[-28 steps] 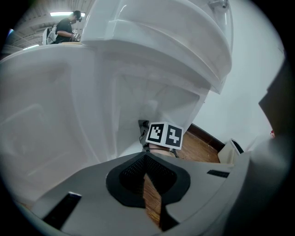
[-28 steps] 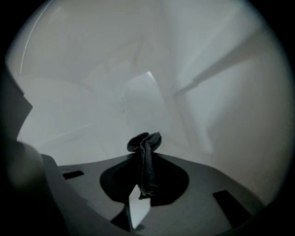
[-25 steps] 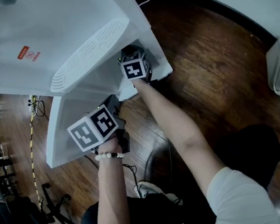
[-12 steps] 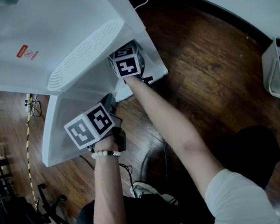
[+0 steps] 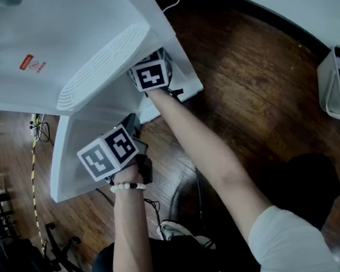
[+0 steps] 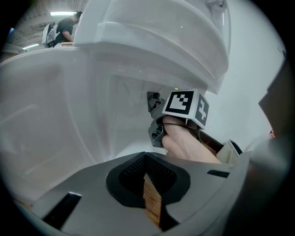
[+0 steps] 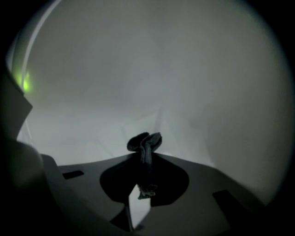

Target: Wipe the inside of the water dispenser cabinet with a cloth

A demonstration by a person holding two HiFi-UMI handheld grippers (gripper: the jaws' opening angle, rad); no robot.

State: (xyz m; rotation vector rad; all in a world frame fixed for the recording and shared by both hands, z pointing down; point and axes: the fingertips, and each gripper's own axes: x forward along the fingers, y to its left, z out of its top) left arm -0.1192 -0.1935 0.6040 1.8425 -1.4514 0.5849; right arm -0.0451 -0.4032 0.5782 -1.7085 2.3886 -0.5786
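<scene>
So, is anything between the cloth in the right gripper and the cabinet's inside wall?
Nothing visible. The right gripper is shut on the cloth, whose bunched end sticks out past the jaws. Only bare white cabinet wall lies ahead. Whether the cloth touches the wall can't be told.

1. The right gripper [image 5: 151, 76] and its forearm [image 5: 198, 141] fill the right side of the cabinet [image 5: 114, 105] mouth; there is free room to their left.
2. The dispenser front [image 5: 101, 64] overhangs the mouth.
3. The open door [image 5: 64, 169] walls the left, with the left gripper [image 5: 111, 154] just beside it.
4. Inside, pale walls stand close round the cloth [image 7: 145, 143], possibly touching it.
5. The floor [image 5: 255, 80] to the right lies open.
</scene>
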